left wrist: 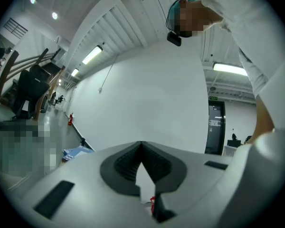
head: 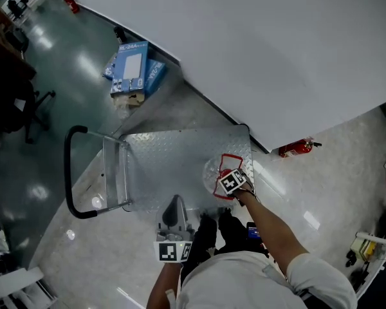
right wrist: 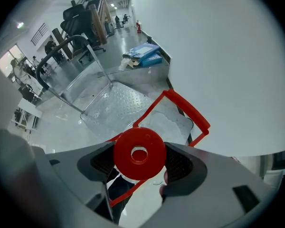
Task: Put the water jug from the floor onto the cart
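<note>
White shirt shoulders fill the bottom of the head view, and two forearms reach out from them, each with one tool. The left tool has its ribbed black pads closed tip to tip on nothing and points up at the plain white wall.

The right tool is clamped on the neck of the single water jug, just under its round red cap, which has a small hole at the centre. The jug is clear, rippled plastic with one red rectangular handle frame. From above it sits over the right part of the cart, near the edge closest to the person; I cannot tell whether it rests on the deck or hangs just above it.

One cart stands there, a flat deck of silvery diamond-plate metal with a black tubular loop handle at its left end. Beyond it, at the foot of the wall, lie what look like two flat blue-and-white cartons, stacked askew. One red fire extinguisher lies by the wall on the speckled floor, to the right of the cart.
</note>
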### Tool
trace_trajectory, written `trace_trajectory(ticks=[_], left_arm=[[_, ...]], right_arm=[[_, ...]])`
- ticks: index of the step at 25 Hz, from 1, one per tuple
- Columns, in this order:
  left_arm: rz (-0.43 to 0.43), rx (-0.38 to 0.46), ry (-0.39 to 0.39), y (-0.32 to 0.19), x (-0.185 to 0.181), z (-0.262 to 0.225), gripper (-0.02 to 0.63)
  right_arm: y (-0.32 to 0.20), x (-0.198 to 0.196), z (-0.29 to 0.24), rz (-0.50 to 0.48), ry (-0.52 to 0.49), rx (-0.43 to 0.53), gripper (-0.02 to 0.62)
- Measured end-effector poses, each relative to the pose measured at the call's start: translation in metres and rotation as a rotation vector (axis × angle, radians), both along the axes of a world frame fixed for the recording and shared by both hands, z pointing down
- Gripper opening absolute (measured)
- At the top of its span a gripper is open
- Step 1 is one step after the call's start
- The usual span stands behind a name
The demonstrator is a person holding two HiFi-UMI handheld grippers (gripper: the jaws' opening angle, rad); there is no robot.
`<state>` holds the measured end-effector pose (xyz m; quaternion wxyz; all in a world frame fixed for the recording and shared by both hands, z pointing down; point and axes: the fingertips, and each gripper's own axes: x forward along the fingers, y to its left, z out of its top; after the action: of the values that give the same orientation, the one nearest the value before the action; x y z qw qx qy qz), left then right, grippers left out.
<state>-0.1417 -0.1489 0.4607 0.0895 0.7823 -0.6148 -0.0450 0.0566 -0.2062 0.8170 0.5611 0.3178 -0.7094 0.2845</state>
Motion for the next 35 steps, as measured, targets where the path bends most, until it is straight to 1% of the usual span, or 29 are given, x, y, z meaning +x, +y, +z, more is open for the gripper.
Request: trace_trajectory(ticks=[5,12,15,18,21,23,25,26,27,28,29,30,31,32,33,35], left_arm=[[-0.028,-0.02,-0.004,-0.006,-0.003,0.007,0.003],[-0.047,-0.028,-0.014,-0.005,-0.003,0.01,0.003],[-0.055,-0.034,-0.008,-0.003,-0.003,0.012,0.003],[-0.053,-0.029,-0.005,-0.002,0.0,0.01,0.003],[-0.051,-0.016,-0.002,-0.002,0.003,0.006,0.003],[-0.048,-0.007,0.0,-0.002,0.005,0.002,0.003],[-0.041,0.005,0.002,-0.002,0.008,-0.005,0.003],[-0.035,0.014,0.003,-0.002,0.011,-0.009,0.003],[-0.03,0.024,0.004,-0.001,0.014,-0.014,0.003],[-0.025,0.035,0.005,0.0,0.017,-0.02,0.003],[-0.02,0.048,0.003,0.001,0.022,-0.028,0.003],[-0.014,0.062,-0.001,0.002,0.026,-0.036,0.003],[-0.007,0.076,-0.005,0.004,0.03,-0.044,0.003],[0.002,0.088,-0.008,0.006,0.034,-0.051,0.003],[0.01,0.099,-0.009,0.009,0.037,-0.057,0.003],[0.022,0.111,-0.002,0.015,0.043,-0.063,0.003]], right_arm=[[-0.008,-0.001,0.02,-0.02,0.017,-0.024,0.307],[-0.019,-0.002,0.026,0.007,-0.015,0.004,0.307],[-0.017,-0.002,0.027,-0.011,0.002,0.002,0.307],[-0.017,0.0,0.023,-0.05,0.026,0.026,0.305],[-0.022,-0.006,0.002,-0.054,-0.019,0.056,0.305],[-0.029,-0.013,-0.029,-0.028,-0.096,0.101,0.305],[-0.035,-0.023,-0.077,0.005,-0.208,0.187,0.304],[-0.038,-0.025,-0.107,0.025,-0.271,0.26,0.302],[-0.041,-0.025,-0.142,0.048,-0.336,0.365,0.277],[-0.043,-0.021,-0.182,0.07,-0.403,0.498,0.194],[-0.043,-0.015,-0.223,0.087,-0.473,0.639,0.074],[-0.038,-0.008,-0.264,0.1,-0.54,0.765,0.05],[-0.031,-0.001,-0.303,0.115,-0.6,0.869,0.043],[-0.022,0.007,-0.337,0.139,-0.65,0.95,0.031],[-0.011,0.015,-0.365,0.167,-0.692,1.009,0.023],[0.01,0.028,-0.399,0.21,-0.749,1.068,0.014]])
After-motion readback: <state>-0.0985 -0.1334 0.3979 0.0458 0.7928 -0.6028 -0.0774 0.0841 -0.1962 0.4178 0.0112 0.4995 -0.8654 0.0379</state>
